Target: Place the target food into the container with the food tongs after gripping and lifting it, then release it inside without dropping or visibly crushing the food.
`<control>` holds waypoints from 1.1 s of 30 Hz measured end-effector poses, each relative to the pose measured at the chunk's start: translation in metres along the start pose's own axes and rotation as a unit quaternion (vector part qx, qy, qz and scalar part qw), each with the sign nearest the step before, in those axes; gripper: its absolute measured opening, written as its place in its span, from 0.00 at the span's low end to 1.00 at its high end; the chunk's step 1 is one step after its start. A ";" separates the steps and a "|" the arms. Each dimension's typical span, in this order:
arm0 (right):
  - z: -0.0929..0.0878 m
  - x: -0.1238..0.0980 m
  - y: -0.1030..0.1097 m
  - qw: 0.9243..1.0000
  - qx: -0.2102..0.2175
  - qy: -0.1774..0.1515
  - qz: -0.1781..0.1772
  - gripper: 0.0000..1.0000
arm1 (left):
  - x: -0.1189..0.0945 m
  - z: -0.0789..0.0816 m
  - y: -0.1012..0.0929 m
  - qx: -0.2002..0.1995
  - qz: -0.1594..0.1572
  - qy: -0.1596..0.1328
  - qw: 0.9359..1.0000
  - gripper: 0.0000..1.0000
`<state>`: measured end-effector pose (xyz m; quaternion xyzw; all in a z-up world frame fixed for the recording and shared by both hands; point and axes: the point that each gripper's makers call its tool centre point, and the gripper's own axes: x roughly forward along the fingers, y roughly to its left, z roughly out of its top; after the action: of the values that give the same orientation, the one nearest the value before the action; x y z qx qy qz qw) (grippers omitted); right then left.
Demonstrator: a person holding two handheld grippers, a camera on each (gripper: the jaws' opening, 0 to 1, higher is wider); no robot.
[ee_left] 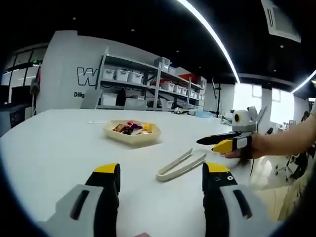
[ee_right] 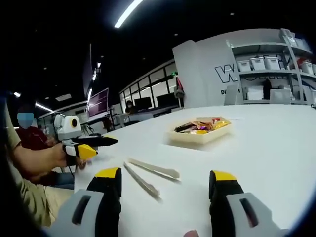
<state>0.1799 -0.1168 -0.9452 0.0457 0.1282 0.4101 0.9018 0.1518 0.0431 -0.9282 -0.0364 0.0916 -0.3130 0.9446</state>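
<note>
In the left gripper view, the left gripper (ee_left: 161,180) rises from the near edge with its two yellow-tipped black jaws standing far apart and nothing between them. Past the jaws, on the white table (ee_left: 59,148), lie the cream-coloured food tongs (ee_left: 181,165), flat on the surface and angled from near left to far right. Their two arms are joined at the near-left end and spread only narrowly at the far-right end, with nothing held in them. Farther off and slightly left sits the shallow tan container (ee_left: 132,133), holding a heap of wrapped food (ee_left: 130,128) in mixed colours. To the right, a person's hand holds the right gripper (ee_left: 221,141) just above the table edge, near the tongs but apart from them; its dark and yellow jaws point left and look close together. Metal shelving with white bins (ee_left: 148,84) stands against the far wall.

In the right gripper view, the right gripper (ee_right: 166,181) shows its own jaws parted widely, empty. The tongs (ee_right: 148,177) lie on the table just beyond and between them, slightly left, arms narrowly spread and gripping nothing. The container (ee_right: 200,133) sits farther away, right of centre, with the food (ee_right: 202,125) inside it. At the left, the left gripper (ee_right: 94,143) is held in a hand above the table's edge, jaws pointing right. A seated person (ee_right: 32,138) is behind it.
</note>
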 end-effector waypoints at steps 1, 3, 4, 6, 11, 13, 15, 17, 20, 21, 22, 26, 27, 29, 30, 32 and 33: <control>0.000 -0.001 0.000 1.000 -0.004 0.002 -0.004 0.73 | 0.001 0.001 -0.001 0.005 0.002 0.001 1.000 0.68; 0.002 -0.001 0.000 1.000 -0.004 0.005 -0.008 0.74 | 0.002 0.004 -0.001 0.010 0.005 0.010 1.000 0.70; 0.002 -0.001 0.001 1.000 -0.006 0.010 -0.010 0.76 | 0.003 0.007 -0.002 0.014 0.007 0.013 1.000 0.72; 0.003 0.000 0.003 1.000 -0.007 0.020 -0.017 0.82 | 0.005 0.010 -0.003 0.015 0.008 0.020 1.000 0.77; 0.007 -0.001 0.010 0.999 -0.010 0.045 -0.027 0.88 | 0.008 0.021 -0.003 0.015 0.021 0.038 0.999 0.90; 0.014 -0.002 0.012 0.999 -0.006 0.039 -0.027 0.89 | 0.008 0.027 -0.002 0.011 0.027 0.041 0.999 0.94; 0.020 -0.003 0.014 0.999 -0.005 0.039 -0.028 0.92 | 0.008 0.030 -0.002 0.008 0.030 0.040 0.999 0.97; 0.023 -0.003 0.015 0.999 -0.005 0.045 -0.030 0.93 | 0.007 0.032 -0.004 -0.001 0.028 0.046 0.999 0.99; 0.027 -0.005 0.015 0.998 -0.004 0.048 -0.037 0.95 | 0.007 0.031 -0.006 -0.003 0.027 0.057 0.998 0.99; 0.029 -0.005 0.013 0.998 0.000 0.049 -0.040 0.95 | 0.006 0.030 -0.007 -0.001 0.027 0.061 0.998 0.99; 0.031 -0.006 0.015 0.998 0.000 0.049 -0.040 0.96 | 0.006 0.029 -0.006 -0.001 0.028 0.064 0.998 0.99; 0.032 -0.006 0.016 0.997 0.000 0.058 -0.044 0.98 | 0.004 0.028 -0.006 -0.011 0.029 0.070 0.997 0.99; 0.032 -0.006 0.016 0.997 0.001 0.059 -0.043 0.98 | 0.003 0.028 -0.006 -0.013 0.029 0.072 0.997 0.99; 0.034 -0.006 0.016 0.997 0.002 0.059 -0.044 0.99 | 0.003 0.027 -0.006 -0.016 0.030 0.074 0.997 0.99; 0.034 -0.007 0.016 0.997 0.002 0.062 -0.046 0.99 | 0.002 0.028 -0.006 -0.020 0.030 0.075 0.997 0.99; 0.036 -0.008 0.018 0.997 0.004 0.065 -0.046 0.99 | 0.001 0.028 -0.007 -0.026 0.029 0.075 0.996 0.99; 0.036 -0.008 0.019 0.997 0.007 0.067 -0.044 0.99 | 0.001 0.029 -0.007 -0.027 0.029 0.076 0.996 0.99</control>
<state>0.1710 -0.1095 -0.9052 0.0188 0.1928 0.3709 0.9083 0.1537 0.0368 -0.8994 -0.0354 0.1729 -0.2843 0.9423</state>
